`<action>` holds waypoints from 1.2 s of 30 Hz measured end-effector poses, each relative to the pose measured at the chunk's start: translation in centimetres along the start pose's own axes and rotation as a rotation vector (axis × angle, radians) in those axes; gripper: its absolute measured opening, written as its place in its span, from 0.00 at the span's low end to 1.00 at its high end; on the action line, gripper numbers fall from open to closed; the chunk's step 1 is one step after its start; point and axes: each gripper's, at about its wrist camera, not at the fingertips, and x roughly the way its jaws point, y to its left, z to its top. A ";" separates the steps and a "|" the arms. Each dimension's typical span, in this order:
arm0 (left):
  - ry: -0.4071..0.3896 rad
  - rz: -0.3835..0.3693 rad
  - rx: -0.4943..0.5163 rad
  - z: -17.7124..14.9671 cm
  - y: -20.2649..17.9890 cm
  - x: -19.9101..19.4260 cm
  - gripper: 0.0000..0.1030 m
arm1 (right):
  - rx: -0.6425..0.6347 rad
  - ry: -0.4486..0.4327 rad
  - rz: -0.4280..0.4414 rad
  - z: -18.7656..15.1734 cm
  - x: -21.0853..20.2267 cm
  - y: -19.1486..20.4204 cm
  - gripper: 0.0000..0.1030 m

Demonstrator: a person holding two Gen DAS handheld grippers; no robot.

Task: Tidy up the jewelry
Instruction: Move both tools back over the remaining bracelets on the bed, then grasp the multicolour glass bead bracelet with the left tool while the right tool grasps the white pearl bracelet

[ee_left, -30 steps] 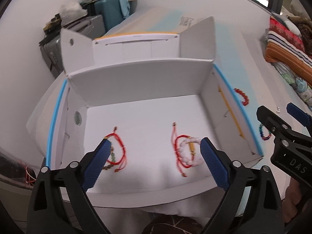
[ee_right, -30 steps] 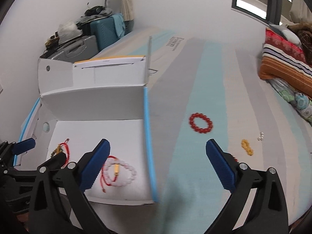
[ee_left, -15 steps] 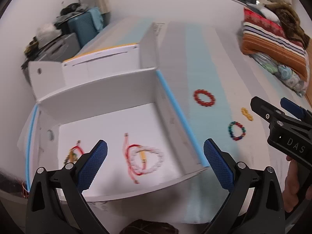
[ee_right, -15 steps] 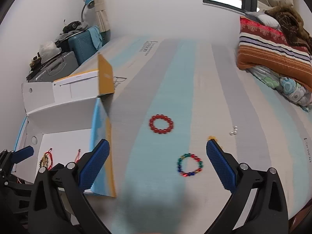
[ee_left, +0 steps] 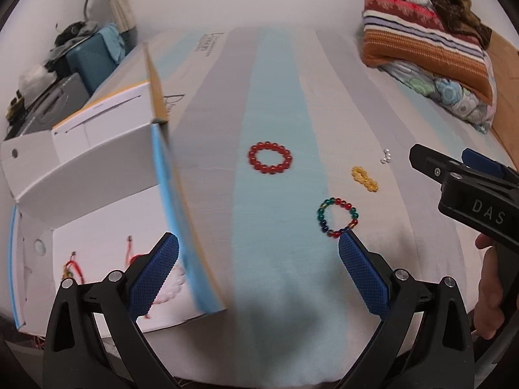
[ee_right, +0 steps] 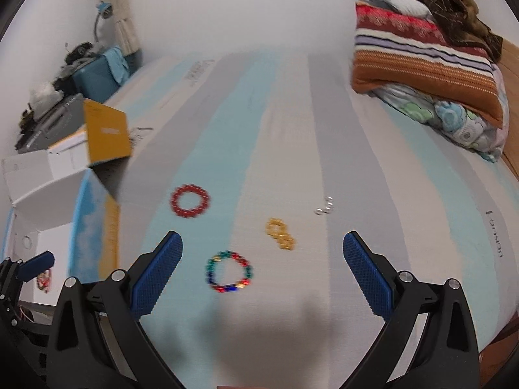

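On the striped bed lie a red bead bracelet (ee_left: 270, 158) (ee_right: 190, 200), a multicoloured bead bracelet (ee_left: 337, 218) (ee_right: 229, 271), a yellow bead piece (ee_left: 365, 179) (ee_right: 280, 234) and small pearl earrings (ee_left: 385, 157) (ee_right: 324, 209). An open white box (ee_left: 97, 162) (ee_right: 42, 188) at the left holds red cord bracelets (ee_left: 73, 267) and a white bead bracelet (ee_left: 168, 288). My left gripper (ee_left: 259, 269) is open and empty above the bed, its right finger just by the multicoloured bracelet. My right gripper (ee_right: 262, 272) is open and empty, with the multicoloured bracelet between its fingers.
Folded striped blankets and a floral pillow (ee_left: 428, 55) (ee_right: 428, 64) are stacked at the far right. Suitcases and clutter (ee_left: 65, 64) (ee_right: 65, 97) stand beyond the bed at the far left. The right gripper's body (ee_left: 470, 191) shows at the right of the left wrist view.
Both grippers have swung right, away from the box and out over the bed. The loose bracelets have come into the middle of both views. Both stay open.
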 end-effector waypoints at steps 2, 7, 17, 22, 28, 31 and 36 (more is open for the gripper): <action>0.008 -0.010 0.010 0.2 -1.2 1.1 0.94 | 0.005 0.011 -0.025 0.1 1.1 -1.2 0.93; 0.035 -0.053 0.014 0.7 -3.4 4.0 0.94 | 0.040 0.046 -0.041 0.3 4.4 -3.7 0.93; 0.074 -0.081 0.027 1.6 -6.5 10.4 0.94 | 0.057 0.119 -0.068 1.2 12.3 -7.3 0.93; 0.104 -0.099 0.038 1.7 -7.5 12.9 0.94 | 0.075 0.151 -0.038 2.3 15.3 -8.3 0.93; 0.130 -0.116 0.040 1.4 -8.2 14.7 0.94 | 0.076 0.174 -0.045 2.6 17.4 -9.2 0.86; 0.135 -0.120 0.052 1.0 -8.7 15.4 0.94 | 0.100 0.188 -0.044 2.2 18.4 -9.8 0.81; 0.146 -0.117 0.064 0.7 -8.9 16.4 0.94 | 0.094 0.198 -0.049 1.9 19.5 -9.7 0.70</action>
